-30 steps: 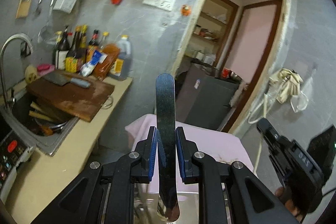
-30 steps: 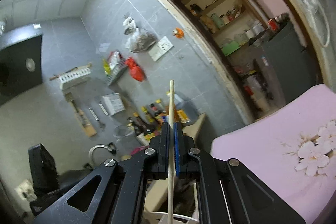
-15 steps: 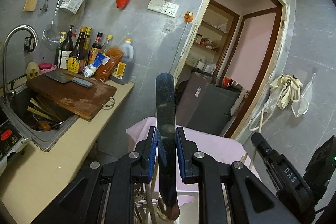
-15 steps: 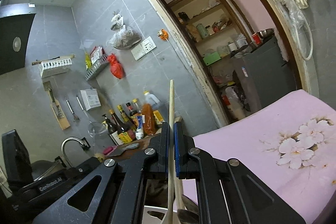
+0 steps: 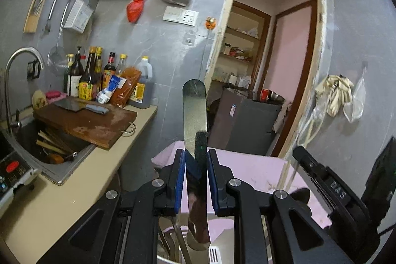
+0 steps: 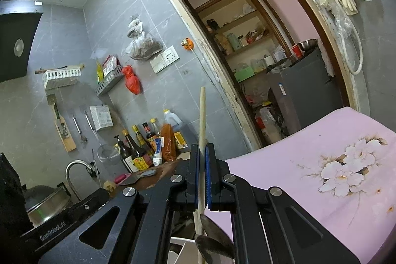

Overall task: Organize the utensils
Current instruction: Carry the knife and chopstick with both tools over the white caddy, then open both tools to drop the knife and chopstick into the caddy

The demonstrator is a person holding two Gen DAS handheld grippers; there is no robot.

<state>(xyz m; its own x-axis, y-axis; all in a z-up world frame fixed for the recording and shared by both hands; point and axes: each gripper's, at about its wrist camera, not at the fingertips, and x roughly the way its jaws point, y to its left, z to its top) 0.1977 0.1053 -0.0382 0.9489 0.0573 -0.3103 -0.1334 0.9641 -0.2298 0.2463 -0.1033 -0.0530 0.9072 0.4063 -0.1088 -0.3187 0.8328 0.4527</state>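
My left gripper (image 5: 195, 161) is shut on a flat shiny metal utensil handle (image 5: 194, 110) that stands upright between its blue pads. The handle's lower end hangs over a utensil holder (image 5: 214, 255) at the bottom edge of the left wrist view. My right gripper (image 6: 202, 155) is shut on a thin wooden chopstick (image 6: 202, 115), also upright. Under it lie metal spoons (image 6: 212, 239) and the white rim of the holder (image 6: 179, 248). Both grippers hover at the near edge of a pink flowered tablecloth (image 6: 321, 160).
To the left runs a beige counter (image 5: 74, 189) with a wooden chopping board (image 5: 86, 123), a cleaver, sauce bottles (image 5: 99, 81) and a sink (image 5: 49, 147) with a tap. A doorway (image 5: 272, 66) and a grey cabinet (image 5: 247, 125) stand behind the table.
The left gripper has sunk a little and tipped downward with the metal handle still held. The right view has rolled and shows more of the tablecloth. The chopstick stays gripped.
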